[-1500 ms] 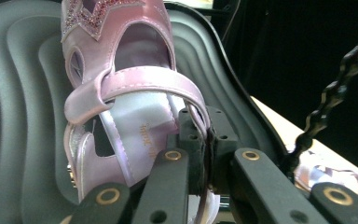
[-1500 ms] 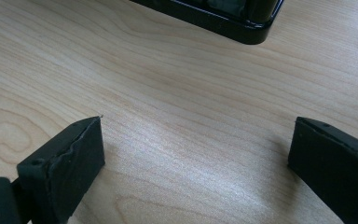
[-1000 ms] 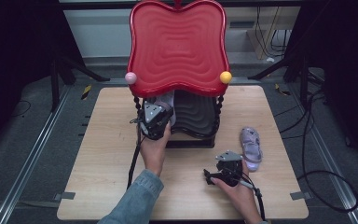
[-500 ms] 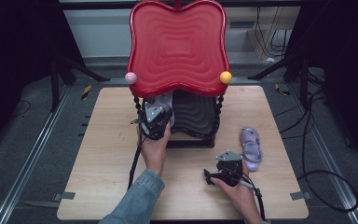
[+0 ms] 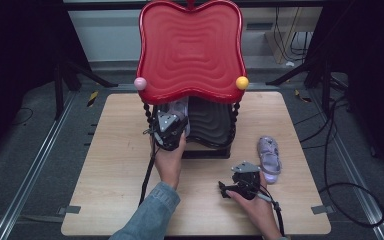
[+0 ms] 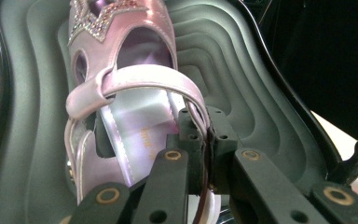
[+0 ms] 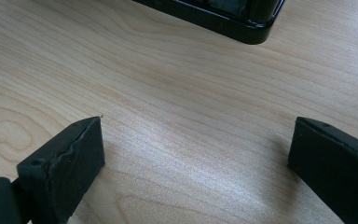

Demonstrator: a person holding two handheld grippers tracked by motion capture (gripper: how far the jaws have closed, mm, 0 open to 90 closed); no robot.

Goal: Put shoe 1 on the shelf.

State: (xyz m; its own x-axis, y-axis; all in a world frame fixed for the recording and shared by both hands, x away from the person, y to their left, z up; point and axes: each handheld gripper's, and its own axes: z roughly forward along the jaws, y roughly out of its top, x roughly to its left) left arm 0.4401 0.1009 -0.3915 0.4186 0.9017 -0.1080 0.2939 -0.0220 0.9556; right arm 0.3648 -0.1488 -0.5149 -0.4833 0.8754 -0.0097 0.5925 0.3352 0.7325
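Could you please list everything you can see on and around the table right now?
Shoe rack: one, red top tier, dark lower tier, at the table's far middle.
Rack knobs: two, pink and yellow, at the red tier's front corners.
Sandal in the rack: one, lilac, on the lower tier.
Sandal on the table: one, lilac, right of the rack.
Table: one, light wood.
Left gripper: black, shut on the racked sandal's heel strap.
Right gripper: black, jaws open over bare wood.

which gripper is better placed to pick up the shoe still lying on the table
Right. The right gripper is open and empty on the wooden table beside the lilac shoe; the left gripper is shut on the other shoe's strap.
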